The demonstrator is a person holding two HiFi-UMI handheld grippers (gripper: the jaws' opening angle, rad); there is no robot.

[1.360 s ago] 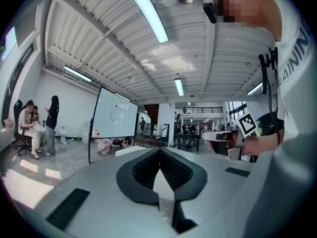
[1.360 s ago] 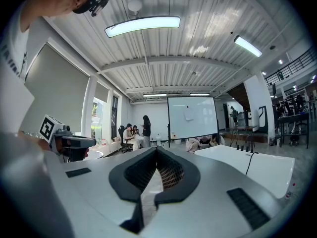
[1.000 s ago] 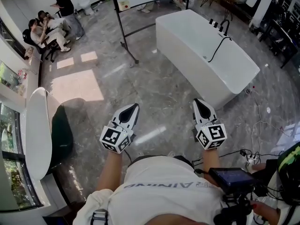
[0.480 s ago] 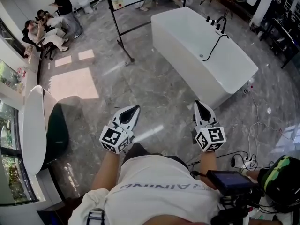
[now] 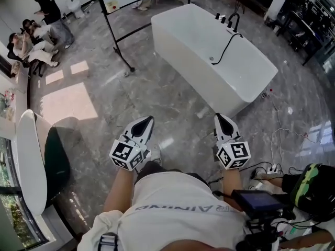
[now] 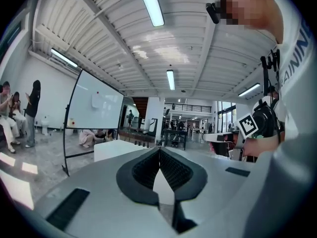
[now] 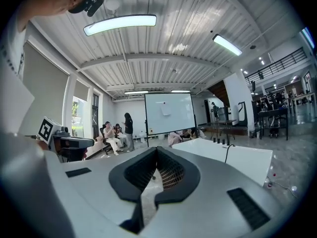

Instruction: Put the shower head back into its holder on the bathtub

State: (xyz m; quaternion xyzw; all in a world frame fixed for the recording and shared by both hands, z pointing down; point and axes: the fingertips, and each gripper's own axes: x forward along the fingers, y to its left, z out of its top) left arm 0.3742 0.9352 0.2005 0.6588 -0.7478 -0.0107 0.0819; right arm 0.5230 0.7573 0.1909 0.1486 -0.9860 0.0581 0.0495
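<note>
A white freestanding bathtub (image 5: pixel 246 82) stands ahead on the grey marble floor. Black taps (image 5: pixel 229 20) sit on its far rim. From them a black hose (image 5: pixel 225 43) runs down into the tub, where its end (image 5: pixel 211 63) rests; the shower head itself is too small to make out. My left gripper (image 5: pixel 150 119) and right gripper (image 5: pixel 219 116) are held side by side in front of my body, well short of the tub. Both are shut with nothing between the jaws. The tub (image 7: pixel 233 157) and hose (image 7: pixel 228 150) also show in the right gripper view.
A whiteboard on a black stand (image 5: pixel 112 30) is left of the tub. Several people (image 5: pixel 36 33) sit and stand at the far left. Cables and a power strip (image 5: pixel 271 168) lie on the floor at right. A white curved counter (image 5: pixel 29 161) is at left.
The tub has slid left and nearer in the head view as I walk toward it. Both grippers stay shut and keep their place in front of me.
</note>
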